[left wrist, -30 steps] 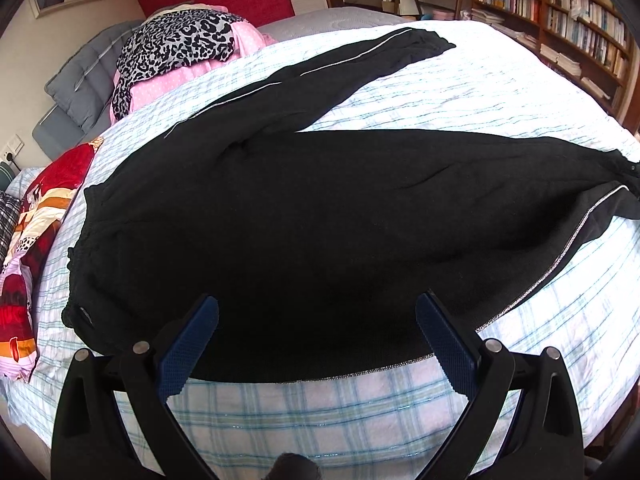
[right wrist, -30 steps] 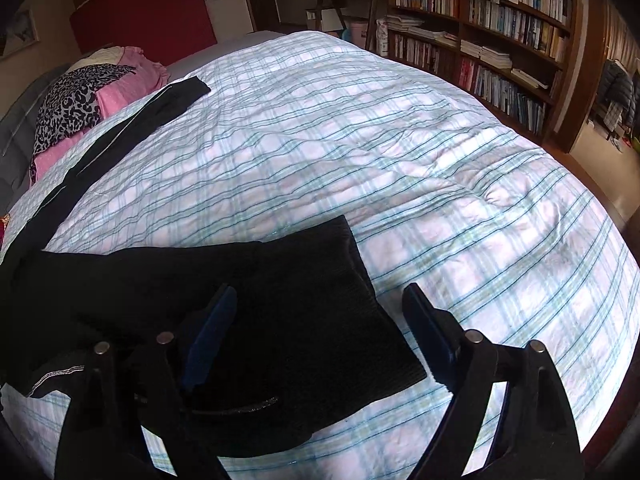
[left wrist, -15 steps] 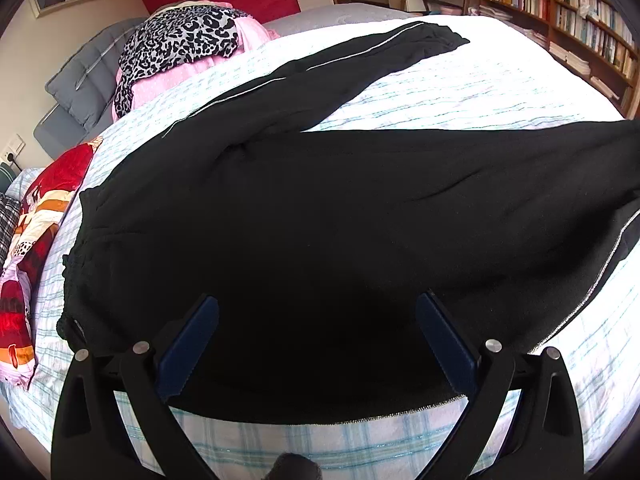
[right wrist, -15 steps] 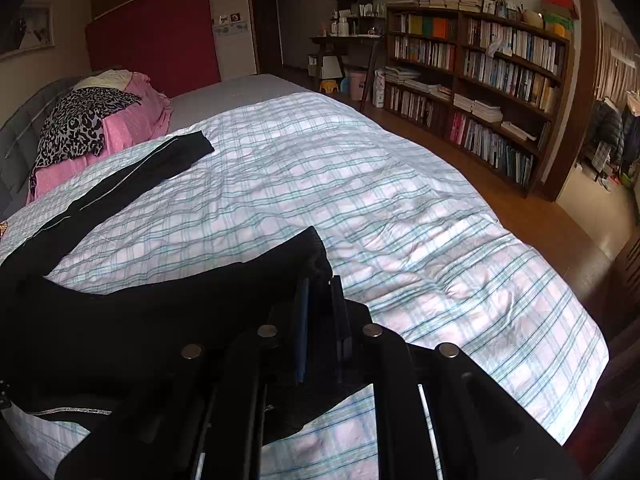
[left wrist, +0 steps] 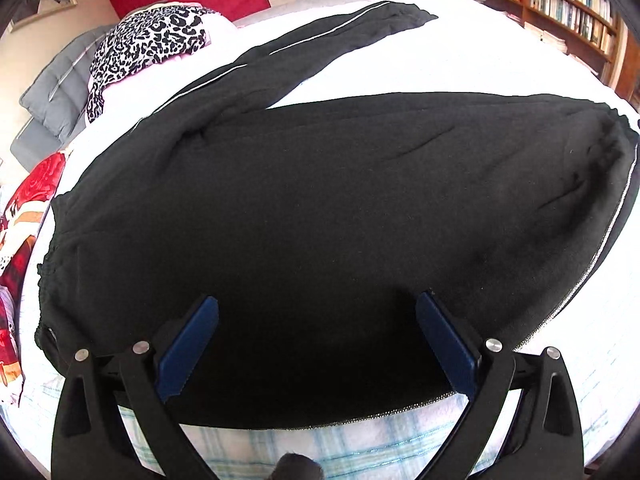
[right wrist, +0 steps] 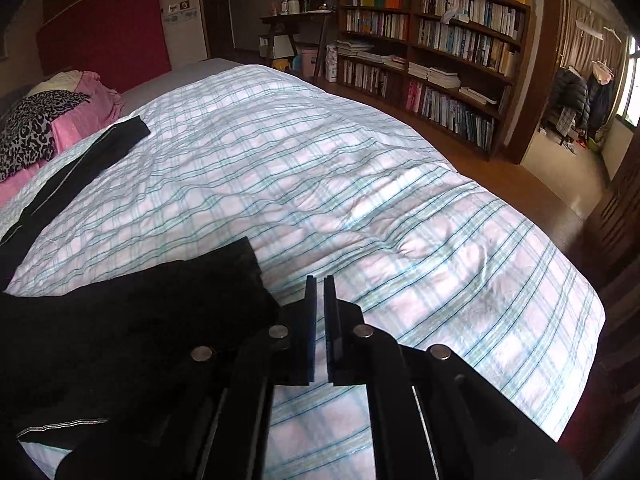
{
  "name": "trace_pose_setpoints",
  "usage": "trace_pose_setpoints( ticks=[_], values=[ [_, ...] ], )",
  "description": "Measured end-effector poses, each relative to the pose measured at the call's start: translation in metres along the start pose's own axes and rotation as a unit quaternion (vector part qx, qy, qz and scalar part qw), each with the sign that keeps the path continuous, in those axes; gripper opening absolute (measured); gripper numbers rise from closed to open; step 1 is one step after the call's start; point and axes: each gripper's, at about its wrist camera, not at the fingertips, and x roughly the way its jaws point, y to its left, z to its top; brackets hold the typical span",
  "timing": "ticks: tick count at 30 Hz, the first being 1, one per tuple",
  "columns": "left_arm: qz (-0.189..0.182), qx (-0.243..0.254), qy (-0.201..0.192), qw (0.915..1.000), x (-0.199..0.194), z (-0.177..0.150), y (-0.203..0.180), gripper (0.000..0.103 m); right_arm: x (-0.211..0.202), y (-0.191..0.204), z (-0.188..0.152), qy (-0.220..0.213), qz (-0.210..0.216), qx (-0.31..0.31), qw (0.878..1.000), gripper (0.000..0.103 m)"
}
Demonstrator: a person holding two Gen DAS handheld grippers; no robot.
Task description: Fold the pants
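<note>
The left gripper (left wrist: pixel 316 320) hung with jaws spread wide over the black pants (left wrist: pixel 320 220), which lay flat across the checked bed (right wrist: pixel 360 184), one leg angled toward the leopard-print cloth (left wrist: pixel 148 44). The right gripper (right wrist: pixel 319 292), clamped on the cuff half a second before, had just been opening; a thin gap showed bedding, the cuff beside it at left. No writing was readable, even on the bookshelf (right wrist: pixel 440 40)

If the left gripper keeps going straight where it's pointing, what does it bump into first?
Most likely the black pants. The left gripper is open and tilted downward, with the dark cloth spread right ahead between its blue fingers. The plaid bedspread lies beneath. How far off the cloth is I can't tell.
</note>
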Motion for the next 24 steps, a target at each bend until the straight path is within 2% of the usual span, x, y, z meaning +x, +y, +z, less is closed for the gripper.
trace_pose_setpoints(
  ticks=[1,2,3,5,7,9,13,17,19,20,24],
  values=[
    [0.000,-0.001,0.000,1.0000,0.000,-0.001,0.001,0.098,-0.009,0.010,-0.002,-0.003,0.015,-0.006,1.000,0.043],
    [0.000,-0.001,0.000,1.0000,0.001,-0.002,0.001,0.098,-0.017,0.022,-0.005,-0.006,0.028,-0.018,0.999,0.073],
    [0.001,-0.001,-0.001,1.0000,0.002,-0.002,-0.001,0.098,-0.023,0.035,-0.009,-0.006,0.040,-0.038,0.998,0.078],
    [0.000,0.002,-0.003,1.0000,0.001,-0.002,-0.002,0.098,-0.024,0.065,-0.018,0.013,0.041,-0.087,0.995,0.078],
    [-0.010,0.006,-0.002,0.9999,-0.002,-0.006,-0.005,0.098,-0.014,0.081,-0.032,0.046,0.009,-0.119,0.992,0.076],
    [-0.013,0.009,-0.005,0.9999,-0.007,-0.013,-0.009,0.098,-0.002,0.080,-0.048,0.079,-0.017,-0.122,0.989,0.072],
    [-0.027,0.006,-0.007,0.9996,-0.009,-0.021,-0.009,0.098,-0.011,0.054,-0.067,0.094,-0.031,-0.082,0.992,0.072],
    [-0.040,0.006,-0.010,0.9991,-0.011,-0.030,-0.007,0.098,-0.020,0.033,-0.080,0.101,-0.027,-0.061,0.993,0.072],
    [-0.043,0.006,-0.011,0.9990,-0.012,-0.031,-0.006,0.098,-0.028,0.029,-0.075,0.098,-0.030,-0.046,0.994,0.065],
    [-0.044,0.006,-0.011,0.9990,-0.013,-0.031,-0.006,0.098,-0.034,0.027,-0.071,0.092,-0.017,-0.032,0.995,0.061],
    [-0.043,0.005,-0.016,0.9989,-0.017,-0.031,-0.007,0.098,-0.052,0.025,-0.040,0.061,0.039,0.031,0.997,0.059]
  ],
)
